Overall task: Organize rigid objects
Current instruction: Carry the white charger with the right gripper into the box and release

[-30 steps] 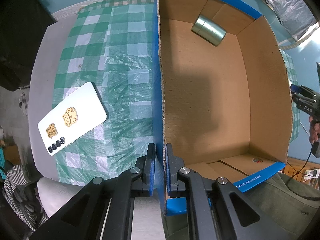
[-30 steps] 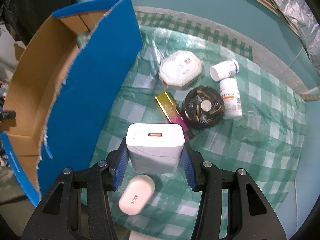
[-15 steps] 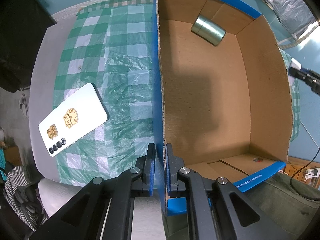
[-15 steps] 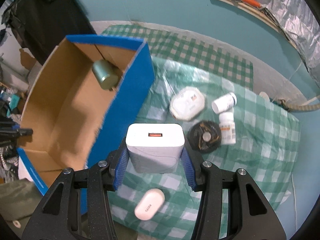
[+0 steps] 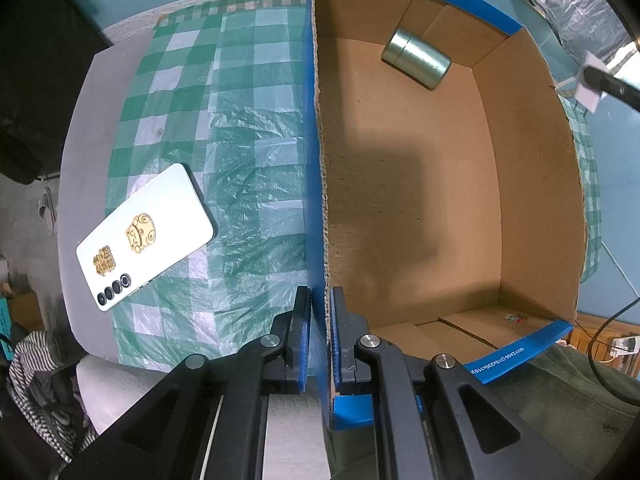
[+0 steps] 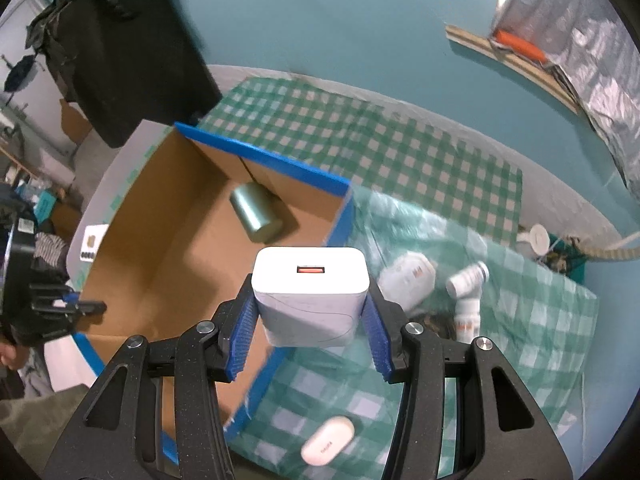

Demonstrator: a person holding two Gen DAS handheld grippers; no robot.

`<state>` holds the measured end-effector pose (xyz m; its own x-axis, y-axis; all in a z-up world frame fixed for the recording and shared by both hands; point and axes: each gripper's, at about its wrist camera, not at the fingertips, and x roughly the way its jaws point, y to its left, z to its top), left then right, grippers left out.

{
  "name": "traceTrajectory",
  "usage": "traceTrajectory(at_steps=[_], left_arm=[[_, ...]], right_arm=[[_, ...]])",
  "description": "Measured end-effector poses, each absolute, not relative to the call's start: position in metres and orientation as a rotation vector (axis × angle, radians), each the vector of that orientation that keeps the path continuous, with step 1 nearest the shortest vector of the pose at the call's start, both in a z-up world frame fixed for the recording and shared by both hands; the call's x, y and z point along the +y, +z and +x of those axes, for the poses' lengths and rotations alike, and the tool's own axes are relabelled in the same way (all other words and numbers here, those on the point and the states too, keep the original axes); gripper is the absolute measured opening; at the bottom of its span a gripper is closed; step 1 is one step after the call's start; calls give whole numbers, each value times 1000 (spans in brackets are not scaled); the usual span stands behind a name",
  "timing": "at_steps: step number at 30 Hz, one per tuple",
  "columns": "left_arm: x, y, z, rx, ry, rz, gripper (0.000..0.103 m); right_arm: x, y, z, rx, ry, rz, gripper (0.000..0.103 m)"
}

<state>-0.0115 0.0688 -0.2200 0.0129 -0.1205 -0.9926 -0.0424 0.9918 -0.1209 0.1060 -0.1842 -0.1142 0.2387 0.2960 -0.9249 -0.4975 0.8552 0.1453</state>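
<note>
Right gripper (image 6: 308, 344) is clamped on the white charger (image 6: 310, 298), one blue pad on each narrow side, the face with the orange port turned toward my camera and the block sitting square between the fingers. Left gripper (image 5: 320, 340) is pinched shut on the left wall of the cardboard box (image 5: 316, 184), one finger outside on the blue face, one inside on the brown, pointing straight down; it looks to be there to hold the box in place. Relation that matters: in the right wrist view the open box (image 6: 168, 248) lies ahead and to the left of the charger, and the charger hangs above the near right wall, roughly over its rim, not yet clearly inside. I judge the carry must go leftward and forward over that wall, then down. Box floor is mostly bare; a metal can (image 6: 256, 216) lies on its side in the far corner, its long axis slanting across that corner, so the near and middle floor is free for the drop. Right hand is the nearer one to the remaining loose things on the checked cloth (image 6: 500, 360): two pill bottles (image 6: 468, 280), a white round-cornered container (image 6: 408, 280), a small white case (image 6: 328, 442). A white phone (image 5: 146, 236) lies face down left of the box, nearer my left hand. Risk, as I judge it: clipping the right wall on the way in.
</note>
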Motion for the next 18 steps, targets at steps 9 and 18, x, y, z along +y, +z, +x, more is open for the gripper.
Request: traceTrajectory(at_steps=[9, 18], left_arm=[[67, -221, -13, 1558, -58, -124, 8], [67, -221, -13, 1560, -52, -128, 8]], right_arm=[[-153, -118, 120, 1223, 584, -215, 49], [-129, -136, 130, 1259, 601, -253, 49]])
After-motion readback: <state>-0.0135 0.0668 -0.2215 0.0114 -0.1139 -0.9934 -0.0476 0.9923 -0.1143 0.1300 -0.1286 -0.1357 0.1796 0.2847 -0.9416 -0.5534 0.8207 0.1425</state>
